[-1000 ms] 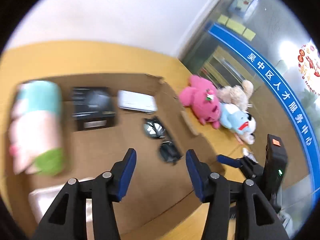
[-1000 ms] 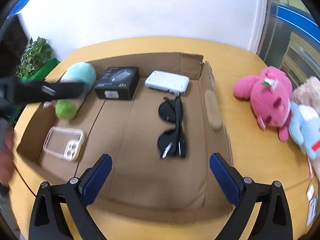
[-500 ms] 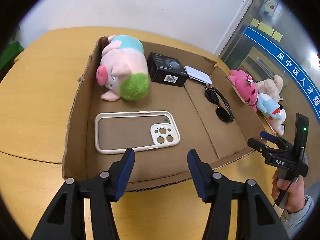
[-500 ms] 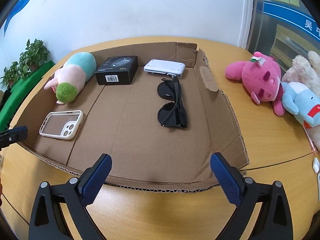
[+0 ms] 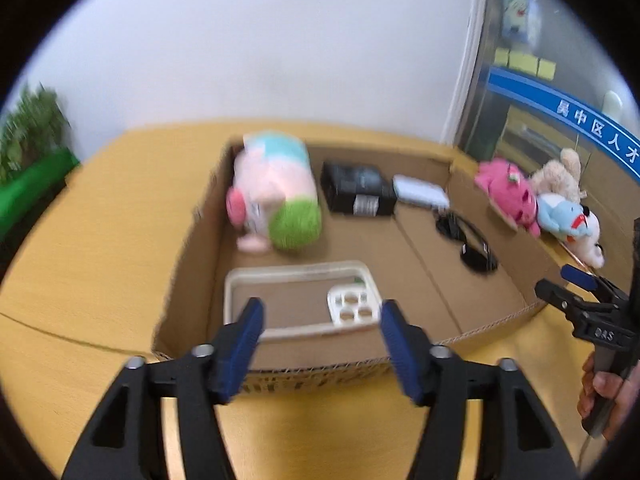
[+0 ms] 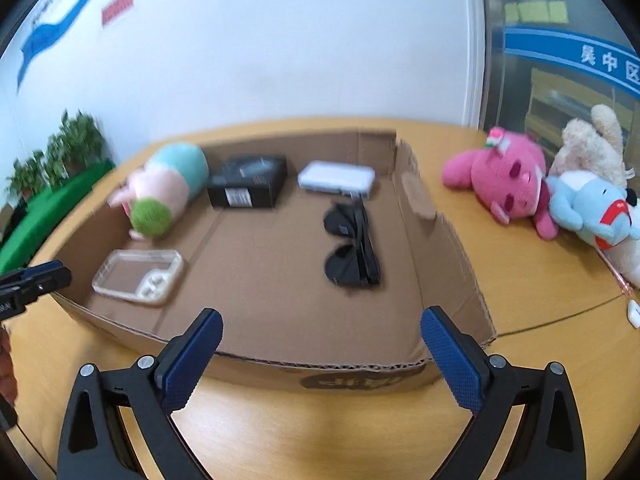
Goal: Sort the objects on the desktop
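Shallow cardboard box [image 6: 448, 240] lying open on the wooden surface [image 6: 532, 280], taken here as the landmark. Inside the box at its far left corner, a pink, teal and green plush pig [image 5: 276, 196] on its side; just right of it along the far wall a black carton [image 6: 250, 186], then a white flat device [image 6: 338, 179]. Folded black sunglasses [image 6: 352, 246] near the middle of the box floor, toward its right wall. White phone case [image 5: 300, 300] flat on the box floor by the near left corner. Outside the box past its right wall, a pink plush toy [image 6: 504, 180], a beige one [image 6: 592, 144] and a light blue one [image 6: 596, 208] heaped together. Left gripper [image 5: 320, 344] hovering over the near edge of the box just in front of the phone case, jaws opening, nothing between them. Right gripper [image 6: 320, 356] above the near wall of the box, jaws wide apart and empty, pointing toward the sunglasses. Green plants [image 6: 60, 152] beyond the box's left side, by the white wall
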The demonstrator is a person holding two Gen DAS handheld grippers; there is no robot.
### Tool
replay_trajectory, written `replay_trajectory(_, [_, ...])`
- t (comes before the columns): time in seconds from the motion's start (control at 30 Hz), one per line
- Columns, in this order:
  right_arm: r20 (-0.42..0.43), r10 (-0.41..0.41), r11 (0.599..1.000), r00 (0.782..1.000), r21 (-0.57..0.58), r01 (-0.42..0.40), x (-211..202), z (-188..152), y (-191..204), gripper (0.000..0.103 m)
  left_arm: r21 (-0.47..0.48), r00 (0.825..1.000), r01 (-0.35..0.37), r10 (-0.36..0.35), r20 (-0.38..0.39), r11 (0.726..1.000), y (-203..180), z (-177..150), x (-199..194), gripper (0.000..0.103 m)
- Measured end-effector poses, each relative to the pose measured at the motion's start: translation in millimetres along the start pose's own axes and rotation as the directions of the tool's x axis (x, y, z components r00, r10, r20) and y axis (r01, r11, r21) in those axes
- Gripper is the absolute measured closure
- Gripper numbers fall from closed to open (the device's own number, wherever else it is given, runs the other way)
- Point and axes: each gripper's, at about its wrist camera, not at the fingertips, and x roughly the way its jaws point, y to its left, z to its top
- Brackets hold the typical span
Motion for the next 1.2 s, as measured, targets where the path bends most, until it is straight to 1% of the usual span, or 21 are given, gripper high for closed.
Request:
replay_trajectory(0.03, [0.033,0.005,1.000,0.999,-0.007,-0.005,-4.0,-0.3,3.7,0.000,0.020,0.998,-0.034,0.033,0.055,0.999,-6.2,-2.6,-4.6,0.023])
replay_trajectory(0.07, [0.077,0.017,1.000,0.997,-0.027,-0.015,-6.9,-1.4,9.6,0.000,0.037,0.994,-0.064,0.060,0.096,0.997,-11.5,-5.0,-6.7,0.020])
replay_trajectory(0.1, [0.106,0.022,0.999,0.994,-0.044,-0.018,-7.4,-1.8,14.0,0.000,0.055,0.987,-0.096,0.088,0.131,0.994,-17.4,-7.9,-6.0,0.020])
replay_trajectory(0.13, [0.131,0.023,0.998,0.991,-0.063,-0.015,-6.3,-2.2,18.8,0.000,0.061,0.984,-0.115,0.105,0.146,0.991,-20.7,-10.2,-2.9,0.020])
replay_trajectory(0.17, [0.148,0.018,0.996,0.989,-0.089,-0.005,-2.0,-2.3,24.8,0.000,0.060,0.981,-0.131,0.120,0.154,0.990,-23.2,-12.1,3.1,0.020])
replay_trajectory(0.23, [0.161,0.018,0.994,0.987,-0.106,-0.001,4.8,-1.8,32.0,0.000,0.049,0.979,-0.154,0.146,0.143,0.987,-25.3,-15.4,17.7,0.020])
replay_trajectory(0.33, [0.174,0.029,0.996,0.984,-0.091,-0.013,15.6,-7.2,39.8,0.000,0.040,0.975,-0.192,0.186,0.121,0.981,-26.9,-21.4,35.5,0.020])
replay_trajectory(0.37, [0.166,0.033,0.996,0.986,-0.083,-0.019,22.1,-11.1,42.0,0.000,0.032,0.967,-0.207,0.200,0.158,0.978,-27.9,-23.8,34.1,0.016])
replay_trajectory(0.4, [0.169,0.040,0.998,0.985,-0.061,-0.030,26.4,-15.3,41.5,0.000,0.024,0.962,-0.220,0.212,0.173,0.975,-29.0,-25.0,33.6,0.016])
replay_trajectory(0.43, [0.201,0.036,0.999,0.979,-0.043,-0.028,24.2,-18.4,40.9,0.000,0.017,0.960,-0.217,0.211,0.183,0.976,-29.6,-25.8,32.7,0.014])
replay_trajectory(0.57, [0.193,0.009,0.999,0.981,-0.041,-0.002,28.9,-17.4,43.1,0.000,0.022,0.961,-0.220,0.212,0.177,0.975,-31.2,-27.3,33.5,0.008])
replay_trajectory(0.87, [0.182,0.005,0.999,0.983,-0.036,0.001,31.7,-16.6,42.7,0.000,0.029,0.965,-0.208,0.200,0.169,0.978,-31.5,-25.5,35.6,0.001])
replay_trajectory(1.13, [0.182,0.002,0.999,0.983,-0.037,0.005,33.8,-16.3,42.3,0.000,0.033,0.967,-0.203,0.195,0.166,0.979,-30.7,-24.0,37.6,0.001])
replay_trajectory(1.2, [0.181,-0.001,0.999,0.984,-0.034,0.008,33.4,-17.0,43.1,0.000,0.028,0.964,-0.214,0.207,0.165,0.976,-31.2,-23.7,38.0,0.000])
